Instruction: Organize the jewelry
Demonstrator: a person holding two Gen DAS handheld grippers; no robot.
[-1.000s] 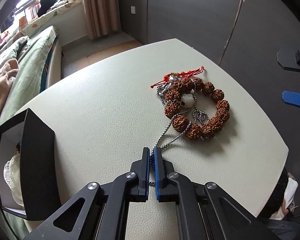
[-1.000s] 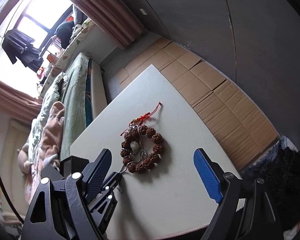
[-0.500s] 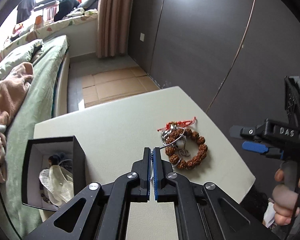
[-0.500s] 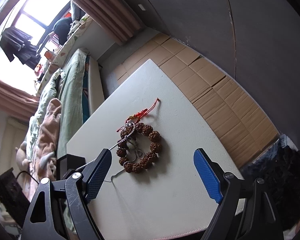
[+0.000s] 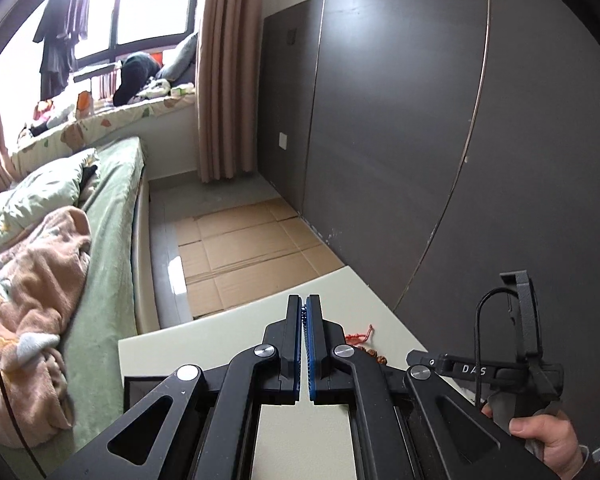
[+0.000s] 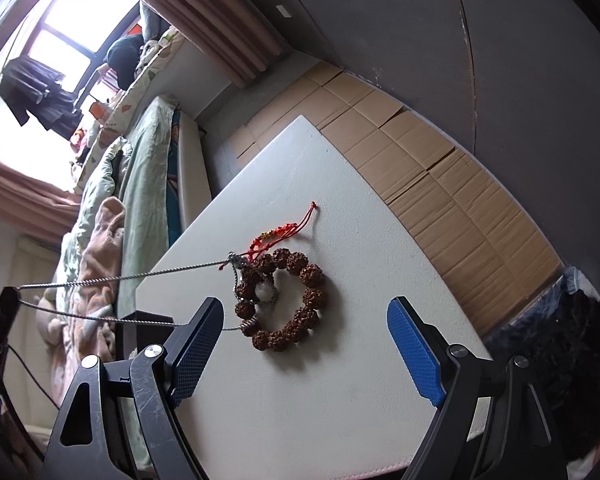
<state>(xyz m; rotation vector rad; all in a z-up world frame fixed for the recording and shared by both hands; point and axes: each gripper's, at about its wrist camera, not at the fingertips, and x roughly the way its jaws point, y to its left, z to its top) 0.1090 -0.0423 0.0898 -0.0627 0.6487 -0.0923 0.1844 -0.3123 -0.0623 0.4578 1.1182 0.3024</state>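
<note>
1. My left gripper [image 5: 304, 308] has its jaws pressed almost together, with small dark beads of the chain [image 5: 302, 314] pinched between the blue pads.
2. From my right camera, the chain [image 6: 120, 278] runs as two taut silver strands from the far left edge across to the bracelet [image 6: 288, 300].
3. The chain's far end is tangled among the beads and the red cord [image 6: 286, 232].
4. The bracelet lies flat on the table [image 6: 360, 264], ahead of my right gripper [image 6: 304, 344] and between its finger lines.
5. My right gripper is spread wide and holds nothing; the lower strand passes just behind its left pad.
6. A black box [image 6: 140, 328] sits left of that pad.
</note>
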